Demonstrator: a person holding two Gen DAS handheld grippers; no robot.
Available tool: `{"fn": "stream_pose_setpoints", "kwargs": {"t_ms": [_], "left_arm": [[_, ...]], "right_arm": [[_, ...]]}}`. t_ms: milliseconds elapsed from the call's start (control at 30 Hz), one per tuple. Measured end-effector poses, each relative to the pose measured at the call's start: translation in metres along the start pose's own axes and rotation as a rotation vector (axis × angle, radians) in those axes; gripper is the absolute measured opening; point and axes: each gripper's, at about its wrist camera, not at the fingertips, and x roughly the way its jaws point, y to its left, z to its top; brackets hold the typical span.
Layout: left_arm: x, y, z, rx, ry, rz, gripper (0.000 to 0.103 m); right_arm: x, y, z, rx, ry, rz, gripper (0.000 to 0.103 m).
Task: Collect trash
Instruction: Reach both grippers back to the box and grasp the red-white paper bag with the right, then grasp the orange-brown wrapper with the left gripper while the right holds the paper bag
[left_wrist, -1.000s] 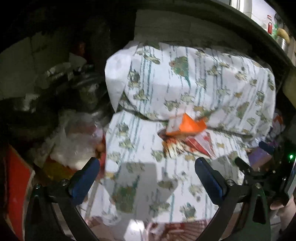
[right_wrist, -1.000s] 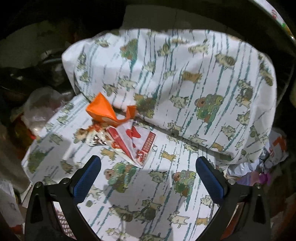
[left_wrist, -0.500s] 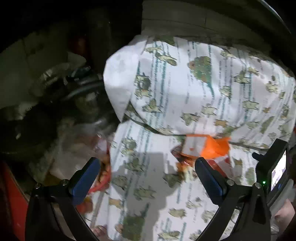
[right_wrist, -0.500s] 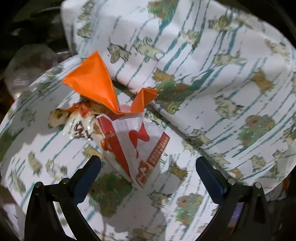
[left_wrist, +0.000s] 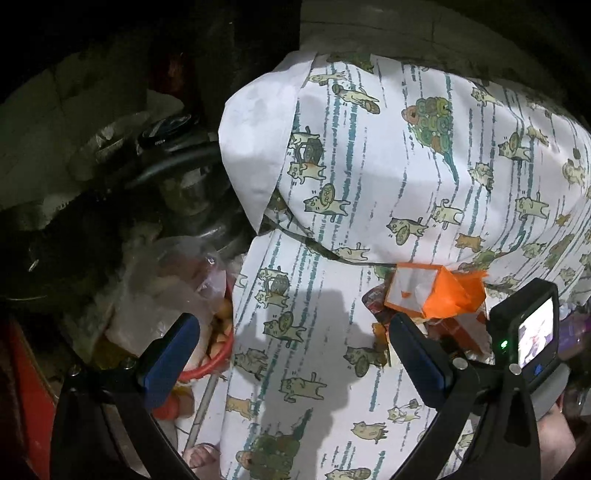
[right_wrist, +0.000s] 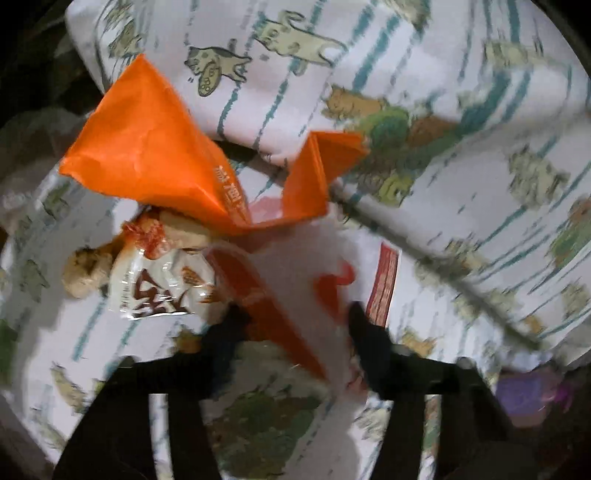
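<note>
An orange wrapper (right_wrist: 155, 147) lies on a cat-print sheet (right_wrist: 443, 92), over a white-and-red snack wrapper (right_wrist: 295, 273) and a clear crumpled packet (right_wrist: 159, 280). My right gripper (right_wrist: 291, 321) has its fingers narrowed around the white-and-red wrapper; the view is blurred and contact is unclear. In the left wrist view the orange wrapper (left_wrist: 436, 291) sits at right, just beyond the right finger. My left gripper (left_wrist: 291, 350) is open and empty above the sheet (left_wrist: 369, 184). The right gripper's camera body (left_wrist: 528, 332) shows at right.
Left of the bed lie dark metal pots (left_wrist: 184, 192), a clear plastic bag (left_wrist: 159, 295) and a red-rimmed bowl of food (left_wrist: 218, 347). A purple object (right_wrist: 524, 395) lies at the right edge of the sheet.
My right gripper has moved in close onto the wrappers and its fingers have narrowed from wide open. My left gripper has shifted left; the wrappers now lie at its right side.
</note>
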Motion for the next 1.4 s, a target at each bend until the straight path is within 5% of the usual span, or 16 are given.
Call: {"fn": "stream_pose_setpoints", "kwargs": {"t_ms": [133,467,600,767,900,1067,1233,1400], "left_arm": [[-0.001,-0.008,0.000,0.029,-0.009,-0.014,0.103],[0.008,-0.022,0.008,-0.022,0.028,-0.110,0.103],[0.025,-0.026,0.011,-0.099,0.093,-0.147,0.103],[0.048,-0.032,0.007,-0.239,0.247,-0.285,0.103],[0.072,-0.047,-0.002,-0.170,0.298,-0.172,0.100],[0.102,-0.057,-0.014,-0.136,0.388,-0.208,0.063],[0.112,-0.068,-0.019,-0.064,0.394,-0.201,0.041],[0.128,-0.068,-0.033,-0.089,0.488,-0.236,0.020]], "right_arm": [[-0.026,-0.015,0.003,0.114,-0.024,0.125,0.021],[-0.080,-0.050,-0.019,0.264,0.034,0.314,0.019],[-0.088,-0.071,-0.022,0.290,0.072,0.292,0.019],[-0.077,-0.100,-0.037,0.366,0.102,0.231,0.019],[-0.070,-0.121,-0.035,0.422,0.095,0.234,0.019],[-0.080,-0.123,-0.033,0.409,0.052,0.261,0.020],[-0.085,-0.124,-0.030,0.418,0.031,0.278,0.020],[-0.088,-0.129,-0.026,0.456,-0.009,0.326,0.020]]}}
